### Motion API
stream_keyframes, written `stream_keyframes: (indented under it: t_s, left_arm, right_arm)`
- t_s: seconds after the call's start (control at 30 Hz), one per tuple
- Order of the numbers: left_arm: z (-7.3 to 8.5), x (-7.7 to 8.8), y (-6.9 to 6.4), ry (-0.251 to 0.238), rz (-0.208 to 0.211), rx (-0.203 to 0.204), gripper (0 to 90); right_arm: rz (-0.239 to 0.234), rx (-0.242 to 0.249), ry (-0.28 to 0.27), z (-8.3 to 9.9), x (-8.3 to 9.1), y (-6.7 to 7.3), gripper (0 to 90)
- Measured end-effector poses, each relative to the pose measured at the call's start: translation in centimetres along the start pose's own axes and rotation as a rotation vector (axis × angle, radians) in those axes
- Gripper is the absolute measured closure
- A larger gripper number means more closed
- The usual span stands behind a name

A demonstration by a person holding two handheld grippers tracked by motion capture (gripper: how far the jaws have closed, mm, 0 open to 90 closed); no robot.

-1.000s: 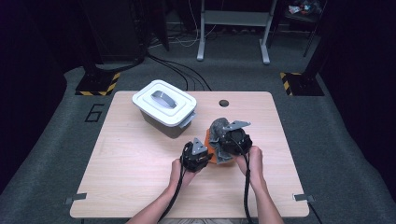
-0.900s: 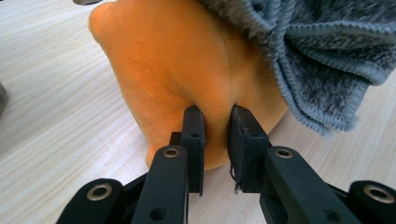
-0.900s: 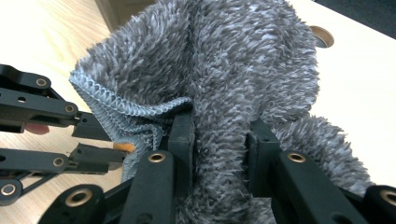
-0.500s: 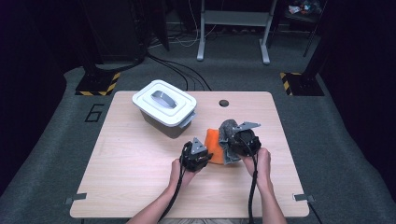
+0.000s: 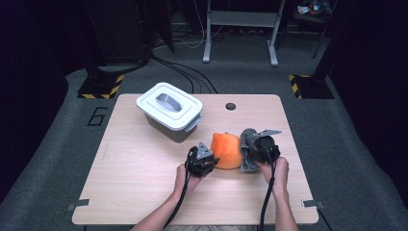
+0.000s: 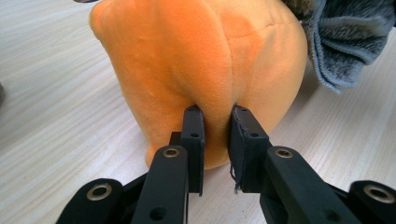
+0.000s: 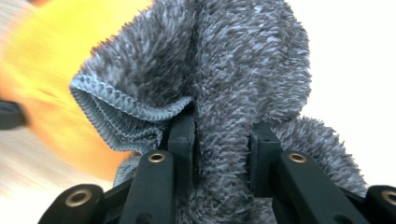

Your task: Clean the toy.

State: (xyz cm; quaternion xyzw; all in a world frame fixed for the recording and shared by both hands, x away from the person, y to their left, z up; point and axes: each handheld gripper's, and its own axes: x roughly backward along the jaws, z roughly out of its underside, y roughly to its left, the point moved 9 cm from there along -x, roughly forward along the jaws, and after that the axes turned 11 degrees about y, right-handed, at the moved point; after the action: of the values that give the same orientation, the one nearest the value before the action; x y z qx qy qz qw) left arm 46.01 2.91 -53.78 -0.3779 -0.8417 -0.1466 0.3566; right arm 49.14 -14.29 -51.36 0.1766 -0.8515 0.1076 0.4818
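An orange plush toy (image 5: 227,150) sits on the wooden table (image 5: 134,192), right of centre. My left gripper (image 5: 208,161) is at its left side, shut on a fold of the orange plush toy (image 6: 205,70); the black pads (image 6: 194,140) pinch the fabric. A grey fuzzy cloth (image 5: 248,151) hangs just right of the toy, touching it. My right gripper (image 5: 257,150) is shut on a bunched ridge of the grey cloth (image 7: 233,84), with the toy (image 7: 42,93) blurred behind at left.
A white lidded plastic box (image 5: 168,109) with a grey handle stands at the back left of the table. A round dark hole (image 5: 230,106) lies near the far edge. Dark stands and cables cover the floor behind.
My right gripper has carried the grey cloth rightward and a little toward me, uncovering the orange toy. The left gripper has stayed put on the toy.
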Motion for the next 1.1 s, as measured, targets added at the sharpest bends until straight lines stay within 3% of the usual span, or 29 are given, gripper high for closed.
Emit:
stream_keyframes:
  t_s: [0.2, 0.37, 0.43, 0.5, 0.6, 0.67, 0.87, 1.03, 1.1]
  left_arm:
    - [0.2, 0.0, 0.2, -0.001, 0.002, 0.006, 76.9]
    - [0.2, 0.0, 0.3, 0.003, 0.002, 0.004, 76.9]
    - [0.3, 0.0, 0.3, 0.002, 0.001, 0.005, 76.8]
    - [0.3, 0.0, 0.3, 0.002, 0.006, 0.012, 76.7]
    - [0.2, 0.0, 0.3, 0.002, 0.006, 0.011, 76.6]
    - [0.2, 0.0, 0.3, 0.001, 0.007, 0.011, 76.6]
    - [0.3, 0.0, 0.3, 0.003, 0.006, 0.008, 76.2]
    - [0.3, 0.0, 0.4, 0.004, 0.006, 0.004, 75.7]
    - [0.3, 0.0, 0.4, 0.006, 0.009, 0.005, 75.2]
  right_arm:
    - [0.000, -0.038, 0.057, 1.5, -2.3, -1.3, 67.8]
    - [-0.029, -0.080, 0.097, 2.3, -3.5, -1.9, 67.4]
    - [-0.030, -0.095, 0.094, 2.3, -3.2, -2.0, 67.4]
    - [-0.016, -0.072, 0.061, 2.0, -2.6, -2.4, 67.4]
    - [-0.005, -0.075, 0.027, 1.5, -1.1, -2.3, 67.3]
    - [-0.036, -0.059, -0.004, 1.0, 0.0, -1.7, 67.3]
    - [-0.057, 0.029, -0.077, -0.9, 2.7, 1.3, 67.2]
    - [-0.071, 0.098, -0.070, -1.9, 2.6, 3.7, 67.3]
    - [-0.054, 0.109, -0.054, -2.0, 2.1, 4.1, 67.3]
